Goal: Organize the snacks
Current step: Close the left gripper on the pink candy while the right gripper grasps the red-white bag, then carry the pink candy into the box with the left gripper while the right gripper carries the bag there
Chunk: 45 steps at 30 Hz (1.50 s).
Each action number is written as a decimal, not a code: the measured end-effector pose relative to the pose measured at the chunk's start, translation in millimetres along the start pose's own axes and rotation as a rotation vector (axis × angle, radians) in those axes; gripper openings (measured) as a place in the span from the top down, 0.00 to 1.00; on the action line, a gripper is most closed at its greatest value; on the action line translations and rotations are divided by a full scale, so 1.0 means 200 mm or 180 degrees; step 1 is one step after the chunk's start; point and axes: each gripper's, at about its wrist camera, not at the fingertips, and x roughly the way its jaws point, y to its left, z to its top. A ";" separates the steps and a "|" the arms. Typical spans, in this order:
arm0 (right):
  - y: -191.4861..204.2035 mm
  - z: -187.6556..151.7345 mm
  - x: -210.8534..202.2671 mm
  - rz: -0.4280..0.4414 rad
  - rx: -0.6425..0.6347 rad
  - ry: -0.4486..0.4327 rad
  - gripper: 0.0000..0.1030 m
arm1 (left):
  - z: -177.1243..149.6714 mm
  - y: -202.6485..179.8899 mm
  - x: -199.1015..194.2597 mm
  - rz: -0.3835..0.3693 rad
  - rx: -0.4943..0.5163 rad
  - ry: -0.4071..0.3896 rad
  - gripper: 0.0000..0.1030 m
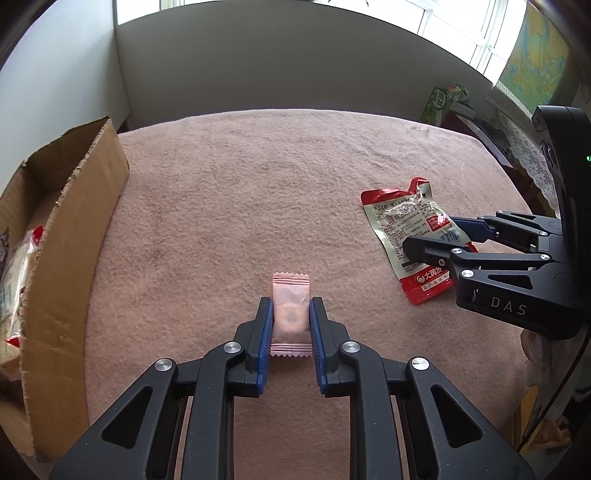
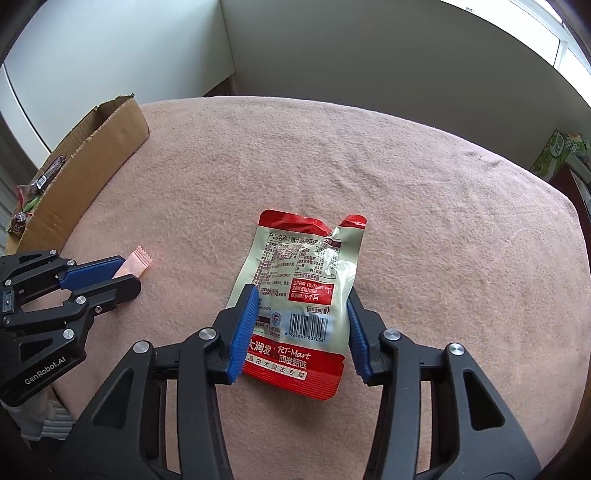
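Left gripper [image 1: 290, 319] pinches pink candy [image 1: 290, 314]; right gripper [image 2: 301, 328] clamps RT-Mart pouch [image 2: 295, 295].

A pink fleecy cloth [image 1: 258, 192] covers the whole table top, lightly wrinkled towards the far edge. Behind the far edge stands a plain grey-white wall [image 1: 295, 66], with a bright window [image 1: 461, 26] above it to the right. Past the table's right edge, a green-and-white carton [image 2: 557, 155] stands on dark furniture draped with a white lace cloth [image 1: 528, 147]. A yellow and blue-green poster [image 1: 535, 62] hangs beside the window.
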 end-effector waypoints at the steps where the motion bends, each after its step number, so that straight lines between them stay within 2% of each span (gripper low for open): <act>1: 0.00 -0.01 -0.01 0.0006 0.0013 -0.0021 0.58 | 0.00 0.00 0.00 -0.0003 -0.0022 -0.0007 0.83; 6: -0.03 -0.02 -0.09 0.0055 0.0082 -0.0129 0.68 | -0.02 0.02 -0.04 -0.0022 -0.0075 -0.0055 0.83; 13: 0.00 -0.03 -0.16 0.0097 0.0114 -0.0247 0.78 | -0.04 0.01 -0.05 -0.0010 -0.0103 -0.0062 0.83; 14: 0.01 -0.03 -0.17 0.0103 0.0097 -0.0262 0.83 | -0.04 0.02 -0.05 -0.0032 -0.0132 -0.0066 0.83; 18: 0.04 0.00 -0.21 0.0007 -0.0038 -0.0335 0.84 | -0.02 0.04 -0.12 -0.0031 -0.0141 -0.0180 0.83; 22: 0.00 0.02 -0.21 0.0042 0.0068 -0.0338 0.85 | 0.01 0.06 -0.19 -0.0014 -0.0163 -0.0290 0.83; 28: 0.04 0.07 -0.32 0.0055 -0.0035 -0.0468 0.85 | 0.02 0.08 -0.31 0.0006 -0.0178 -0.0474 0.83; 36: 0.19 0.21 -0.41 0.0169 -0.0216 -0.0656 0.85 | 0.03 0.22 -0.47 0.0150 -0.0254 -0.0696 0.83; 45: 0.44 0.39 -0.44 0.0287 -0.0464 -0.0794 0.85 | -0.01 0.43 -0.58 0.0352 -0.0374 -0.0843 0.83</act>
